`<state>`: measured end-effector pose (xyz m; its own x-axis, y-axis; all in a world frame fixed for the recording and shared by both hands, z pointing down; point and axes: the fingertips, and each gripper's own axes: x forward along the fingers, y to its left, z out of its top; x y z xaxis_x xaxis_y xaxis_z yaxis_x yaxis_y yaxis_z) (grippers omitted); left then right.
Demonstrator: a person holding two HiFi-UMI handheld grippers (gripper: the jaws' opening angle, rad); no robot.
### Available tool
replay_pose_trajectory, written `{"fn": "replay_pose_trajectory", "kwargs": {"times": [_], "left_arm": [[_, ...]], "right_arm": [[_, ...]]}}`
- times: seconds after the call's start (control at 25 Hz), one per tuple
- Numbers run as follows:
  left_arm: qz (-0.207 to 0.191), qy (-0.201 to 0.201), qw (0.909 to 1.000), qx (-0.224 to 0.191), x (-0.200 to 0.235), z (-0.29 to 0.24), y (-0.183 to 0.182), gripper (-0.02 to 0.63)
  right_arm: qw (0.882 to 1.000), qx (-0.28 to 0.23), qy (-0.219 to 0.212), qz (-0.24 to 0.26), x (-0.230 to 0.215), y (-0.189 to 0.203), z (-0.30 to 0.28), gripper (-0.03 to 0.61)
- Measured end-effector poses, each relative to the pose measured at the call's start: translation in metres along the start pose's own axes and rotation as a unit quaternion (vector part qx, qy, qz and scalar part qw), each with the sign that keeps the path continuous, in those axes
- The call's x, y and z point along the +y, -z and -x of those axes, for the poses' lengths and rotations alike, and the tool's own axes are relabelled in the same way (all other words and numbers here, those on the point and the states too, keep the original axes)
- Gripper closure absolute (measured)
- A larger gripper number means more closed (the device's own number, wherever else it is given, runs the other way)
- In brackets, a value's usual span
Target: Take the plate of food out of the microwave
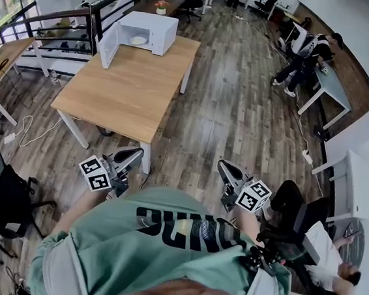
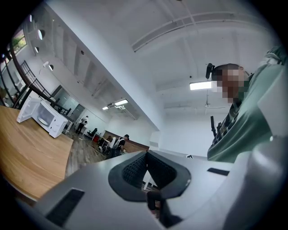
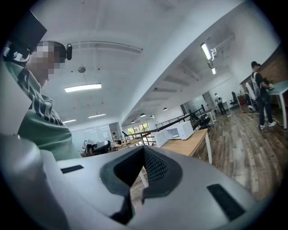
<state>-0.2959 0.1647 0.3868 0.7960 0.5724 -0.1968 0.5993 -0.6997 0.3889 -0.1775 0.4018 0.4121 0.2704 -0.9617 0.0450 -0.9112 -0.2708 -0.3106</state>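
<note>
The head view looks steeply down from above the person, with the table (image 1: 131,92) and microwave (image 1: 147,32) well ahead. Each gripper view looks about level along its own jaws from low and far back. All three views share the table and microwave.

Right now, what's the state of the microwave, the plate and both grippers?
microwave: on the table, door swung open.
plate: inside the microwave, not yet taken out.
left gripper: shut, empty, far from the microwave.
right gripper: shut, empty, far from the microwave.
</note>
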Motion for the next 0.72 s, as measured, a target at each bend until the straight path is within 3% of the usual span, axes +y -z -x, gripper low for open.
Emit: {"fn": "replay_pose_trajectory", "kwargs": {"times": [0.72], "left_arm": [[0.003,0.016,0.9998,0.006,-0.007,-0.027,0.007,0.609]], "right_arm": [[1.0,-0.012,0.012,0.005,-0.012,-0.006,0.024,0.574]]}}
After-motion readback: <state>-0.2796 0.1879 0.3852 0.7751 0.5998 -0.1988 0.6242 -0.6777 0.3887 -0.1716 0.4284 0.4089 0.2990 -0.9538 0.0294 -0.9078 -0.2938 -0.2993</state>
